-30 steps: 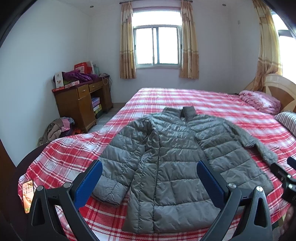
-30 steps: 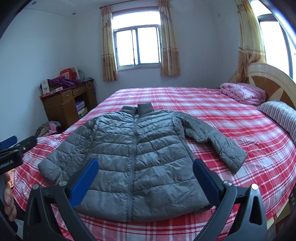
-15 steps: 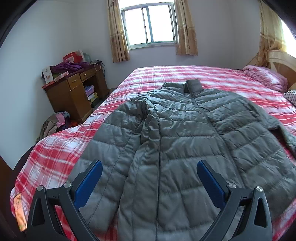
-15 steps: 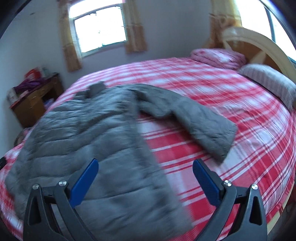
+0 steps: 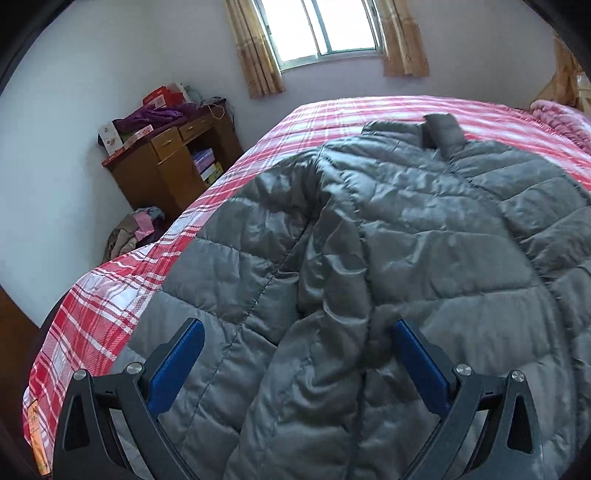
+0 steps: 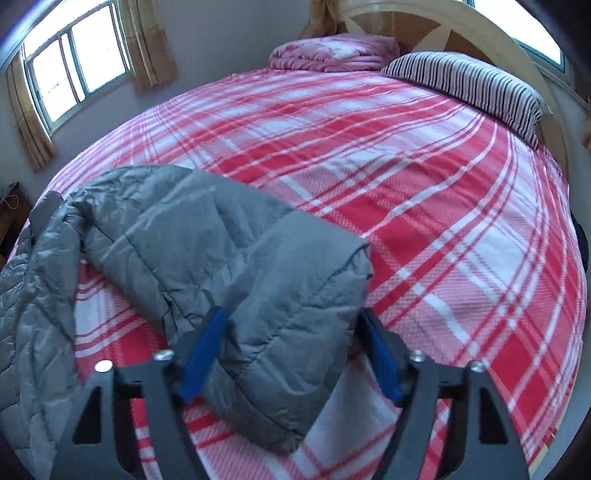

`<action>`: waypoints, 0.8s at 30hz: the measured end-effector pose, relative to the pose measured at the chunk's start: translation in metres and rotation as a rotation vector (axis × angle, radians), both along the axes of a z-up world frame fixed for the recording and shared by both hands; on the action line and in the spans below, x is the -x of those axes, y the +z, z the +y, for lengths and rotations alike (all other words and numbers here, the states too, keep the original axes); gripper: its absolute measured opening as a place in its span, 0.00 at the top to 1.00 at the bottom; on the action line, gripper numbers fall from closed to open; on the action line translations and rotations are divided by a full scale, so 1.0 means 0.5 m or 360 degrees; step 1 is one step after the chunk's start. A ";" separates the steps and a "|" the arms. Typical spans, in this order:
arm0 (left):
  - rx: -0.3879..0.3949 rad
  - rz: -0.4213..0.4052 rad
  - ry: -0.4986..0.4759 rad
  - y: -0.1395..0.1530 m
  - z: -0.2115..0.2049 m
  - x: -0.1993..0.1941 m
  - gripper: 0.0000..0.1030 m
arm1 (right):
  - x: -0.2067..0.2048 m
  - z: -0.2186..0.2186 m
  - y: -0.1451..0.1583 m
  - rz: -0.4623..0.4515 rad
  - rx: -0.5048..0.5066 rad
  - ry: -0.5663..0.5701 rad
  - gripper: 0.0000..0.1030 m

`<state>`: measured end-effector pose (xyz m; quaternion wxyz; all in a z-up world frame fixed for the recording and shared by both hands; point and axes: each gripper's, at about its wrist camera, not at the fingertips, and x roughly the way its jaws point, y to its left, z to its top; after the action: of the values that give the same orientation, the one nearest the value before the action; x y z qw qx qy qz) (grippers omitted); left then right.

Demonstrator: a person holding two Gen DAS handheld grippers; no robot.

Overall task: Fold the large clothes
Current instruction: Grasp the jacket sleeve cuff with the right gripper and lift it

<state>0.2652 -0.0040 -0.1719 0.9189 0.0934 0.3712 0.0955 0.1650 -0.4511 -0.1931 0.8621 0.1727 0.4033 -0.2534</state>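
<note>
- Grey quilted jacket [image 5: 369, 258] lies spread on the bed [image 5: 110, 295]; the left tool [image 5: 295, 354] hovers just over its body, fingers spread wide, gripping nothing.
- Its sleeve [image 6: 258, 266] lies between the right tool's [image 6: 291, 339] blue pads [image 6: 203, 347], which flank the cuff with gaps each side, not clamped.
- One jacket, two tools, one striped pillow [image 6: 469, 85], one folded pink quilt [image 6: 332, 51].
- Red-and-white plaid sheet covers the bed; at left, a wooden desk [image 5: 173, 162] stands against the wall with clothes on the floor [image 5: 136, 232] beside it, a curtained window [image 5: 321, 29] behind.
</note>
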 end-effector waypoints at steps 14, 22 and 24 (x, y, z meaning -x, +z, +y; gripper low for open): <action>-0.0004 0.0068 -0.0048 -0.030 0.034 0.011 0.01 | 0.046 -0.064 0.023 -0.0074 0.0159 -0.0070 0.86; -0.0029 0.0014 -0.0070 0.040 0.057 0.007 0.01 | 0.039 -0.045 0.090 -0.0135 0.0341 -0.0031 0.86; -0.0038 0.0001 -0.0058 0.056 0.058 0.001 0.01 | 0.018 -0.009 0.129 -0.0185 0.0426 0.0034 0.86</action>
<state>0.2646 0.0250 -0.1440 0.9192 0.1113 0.3684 0.0831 0.1560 -0.4557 -0.1284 0.9020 0.0664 0.3173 -0.2853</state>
